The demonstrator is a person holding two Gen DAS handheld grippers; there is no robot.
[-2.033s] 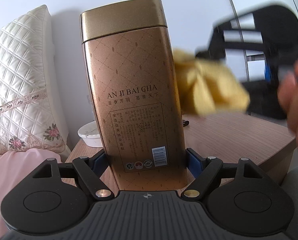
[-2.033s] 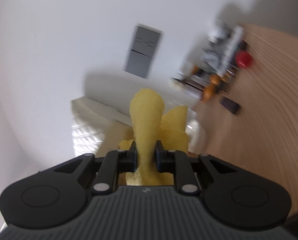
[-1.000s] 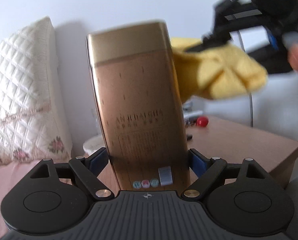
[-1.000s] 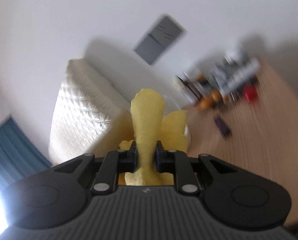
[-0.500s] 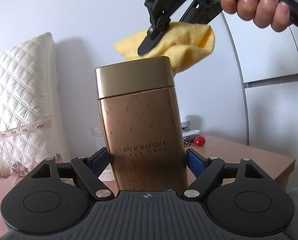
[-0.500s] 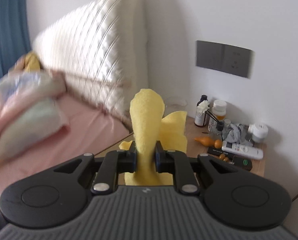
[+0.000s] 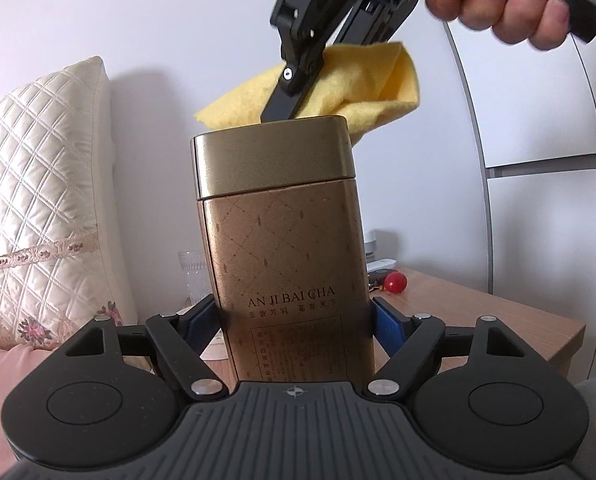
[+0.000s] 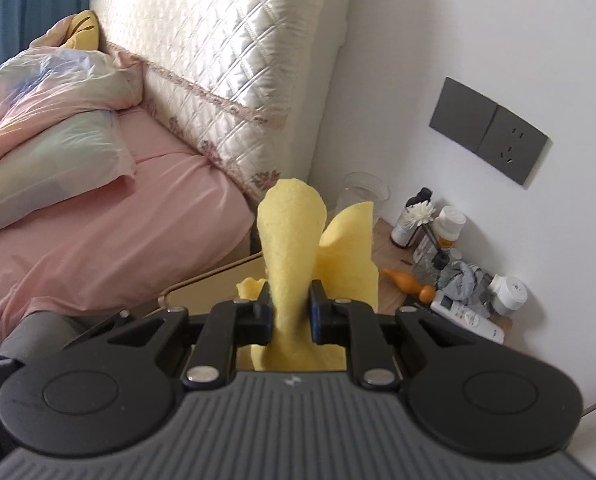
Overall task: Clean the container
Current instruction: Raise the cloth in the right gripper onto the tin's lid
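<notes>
**Two grippers, one tin: cloth lands on the lid**

My left gripper [image 7: 295,326] pinches the gold tea tin [image 7: 287,264] low on its sides, upright, blue pads flat against both walls, lifted in front of the bench [image 7: 498,308]. My right gripper [image 7: 293,80] comes in from 1 o'clock above, pressed tight on the yellow cloth [image 7: 362,88], and the cloth sits right at the lid [image 7: 271,156], seemingly touching its top edge.

Wiping the lid top is the step in hand, I'd say. To do it well: keep the tin steady and vertical, press through the cloth folds rather than the bare finger, sweep from 9 to 3 o'clock, and don't push hard enough to tip the tin out of its low grip.

Around me: wooden bench at 3 o'clock with a red ball [image 7: 395,282], a ribbed glass [image 7: 193,276] behind the tin at 9. From the right wrist, bottles [image 8: 446,226], a remote [image 8: 468,314], a grey wall socket [image 8: 488,130], quilted headboard [image 8: 233,52] and pink bed [image 8: 97,240].
</notes>
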